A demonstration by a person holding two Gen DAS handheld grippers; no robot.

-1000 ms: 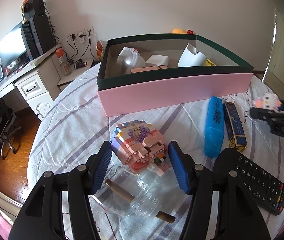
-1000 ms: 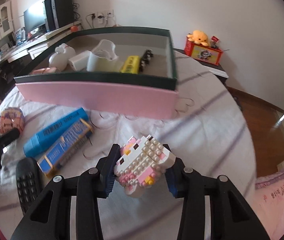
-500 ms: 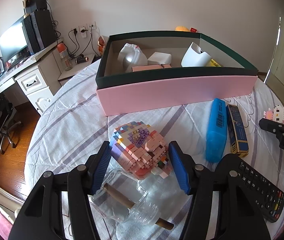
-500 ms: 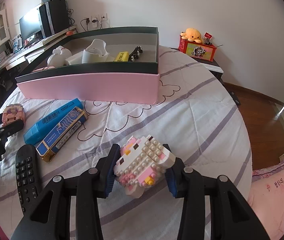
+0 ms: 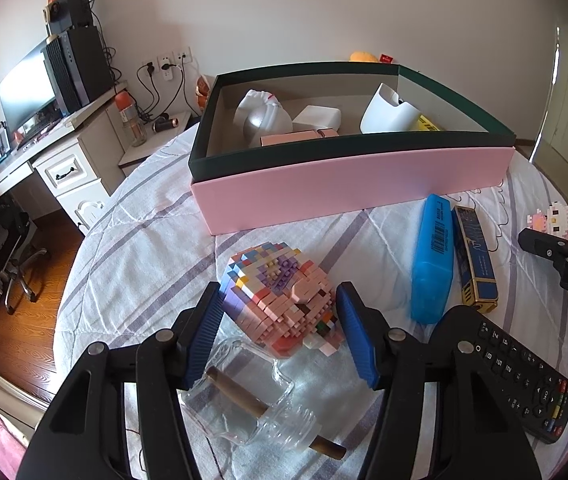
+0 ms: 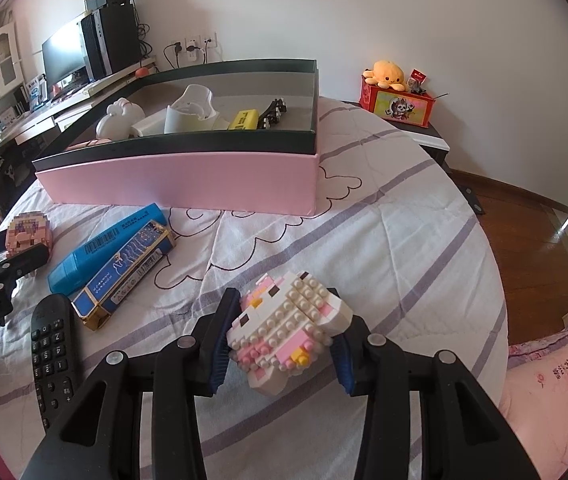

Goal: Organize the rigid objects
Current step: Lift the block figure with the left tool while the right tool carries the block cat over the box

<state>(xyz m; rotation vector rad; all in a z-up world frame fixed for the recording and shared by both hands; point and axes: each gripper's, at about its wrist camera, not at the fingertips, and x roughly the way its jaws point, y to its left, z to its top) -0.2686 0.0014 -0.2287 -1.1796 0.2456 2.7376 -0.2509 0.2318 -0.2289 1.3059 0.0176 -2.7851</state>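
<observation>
On the bed: striped white-and-purple bedspread [image 6: 423, 240] with a bunch of stuff scattered in front of a big box.
Left gripper [image 5: 280, 328]: blue pads clamped on both sides of a pastel pink/purple block figure [image 5: 280, 296], looks lifted a bit off the cover.
Right gripper [image 6: 284, 336]: clenched on a white-and-pink block cat [image 6: 291, 328], pads tight on either side, held above the bedspread.
Box [image 6: 188, 182]: pink outside, dark green rim, open top, sits further back on the bed, well apart from both block figures.
Inside the box: a white cup-ish holder [image 5: 387, 112], a rounded white-and-grey thing [image 5: 260, 118], a small white box [image 5: 317, 117], something yellow [image 6: 246, 119], a dark bit [image 6: 274, 112] I can't make out.
Loose on the bed: blue case [image 5: 431, 260] and a blue-and-gold carton [image 5: 475, 260] lying side by side, touching, just in front of the box.
Remote [image 5: 523, 380]: black, near the carton's close end.
Under the left gripper: clear glass jar [image 5: 244, 400] on its side with a brown stick [image 5: 240, 394] poking out the mouth.
</observation>
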